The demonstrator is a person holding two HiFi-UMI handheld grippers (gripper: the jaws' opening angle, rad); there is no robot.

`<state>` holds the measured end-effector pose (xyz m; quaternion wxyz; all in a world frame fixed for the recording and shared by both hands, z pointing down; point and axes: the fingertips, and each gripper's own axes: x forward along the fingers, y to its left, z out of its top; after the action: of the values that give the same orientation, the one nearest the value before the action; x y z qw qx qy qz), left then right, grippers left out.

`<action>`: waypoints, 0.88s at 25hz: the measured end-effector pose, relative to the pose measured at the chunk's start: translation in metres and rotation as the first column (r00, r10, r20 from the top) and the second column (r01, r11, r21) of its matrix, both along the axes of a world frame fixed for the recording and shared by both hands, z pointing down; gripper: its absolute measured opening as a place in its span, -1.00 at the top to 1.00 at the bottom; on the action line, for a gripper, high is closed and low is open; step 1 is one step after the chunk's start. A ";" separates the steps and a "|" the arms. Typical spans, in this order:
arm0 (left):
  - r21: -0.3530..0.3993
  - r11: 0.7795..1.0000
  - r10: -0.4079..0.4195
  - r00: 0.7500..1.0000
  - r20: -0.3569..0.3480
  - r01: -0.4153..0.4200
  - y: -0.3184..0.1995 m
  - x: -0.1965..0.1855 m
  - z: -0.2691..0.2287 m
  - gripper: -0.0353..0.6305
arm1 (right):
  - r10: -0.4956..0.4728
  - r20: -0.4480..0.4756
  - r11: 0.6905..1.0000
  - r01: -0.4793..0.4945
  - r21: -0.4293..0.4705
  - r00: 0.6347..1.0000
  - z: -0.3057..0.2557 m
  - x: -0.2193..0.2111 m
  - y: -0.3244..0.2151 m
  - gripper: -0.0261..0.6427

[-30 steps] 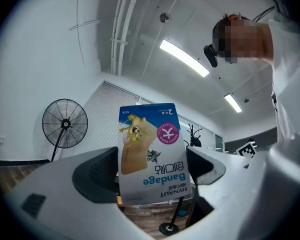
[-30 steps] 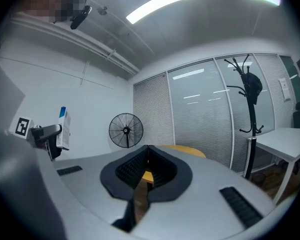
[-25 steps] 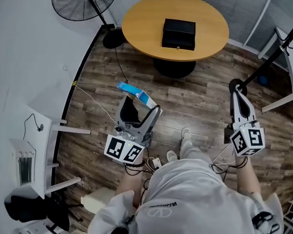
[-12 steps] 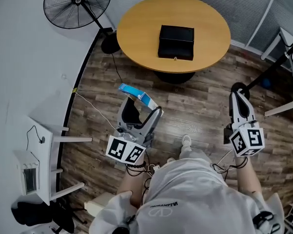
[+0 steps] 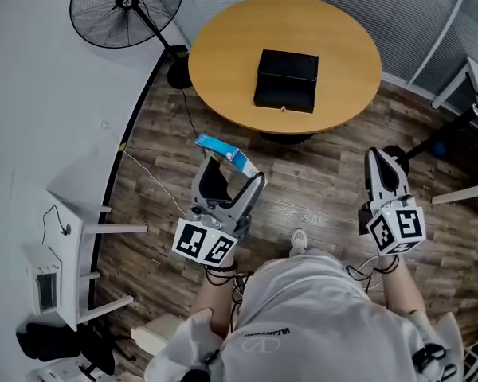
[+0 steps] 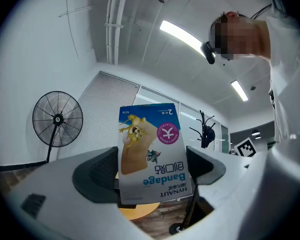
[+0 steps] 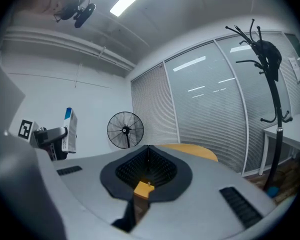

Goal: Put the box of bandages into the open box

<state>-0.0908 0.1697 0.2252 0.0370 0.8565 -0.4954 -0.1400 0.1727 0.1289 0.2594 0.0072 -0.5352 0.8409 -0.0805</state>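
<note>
Left gripper point(image 5: 227, 169) grips bandage box point(image 6: 151, 149) (upside-down).

Standing fan point(image 5: 127, 5) near round wooden table point(image 5: 223, 54); coat rack point(image 7: 268, 54) off right.

Round wooden table point(image 5: 346, 70), standing fan point(image 5: 127, 8), plank floor point(image 5: 319, 177) (perhaps laminate), window blinds point(image 5: 414, 10)

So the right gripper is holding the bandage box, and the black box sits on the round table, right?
Not quite: the left gripper, not the right, is holding the bandage box; the left gripper view shows it between the jaws. The right gripper has its jaws together, with nothing in them. The black box does sit on the round table.
</note>
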 end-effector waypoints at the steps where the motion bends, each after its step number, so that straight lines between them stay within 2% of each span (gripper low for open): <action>1: 0.000 1.000 -0.002 1.000 0.000 0.002 -0.005 0.002 0.000 -0.40 | -0.006 0.002 1.000 0.006 -0.002 1.000 0.001 0.001 -0.005 0.87; 10: -0.012 1.000 0.002 1.000 0.006 -0.002 -0.033 0.021 0.003 -0.40 | -0.007 0.018 1.000 0.007 -0.023 1.000 0.008 0.016 -0.032 0.87; 22: -0.014 0.999 0.033 0.999 0.004 -0.032 -0.082 0.008 0.008 -0.40 | 0.024 0.009 0.999 -0.024 -0.031 1.000 0.015 0.006 -0.071 0.87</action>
<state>-0.0830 0.0873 0.2328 0.0441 0.8644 -0.4824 -0.1344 0.1783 0.0578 0.2744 0.0040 -0.5448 0.8331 -0.0958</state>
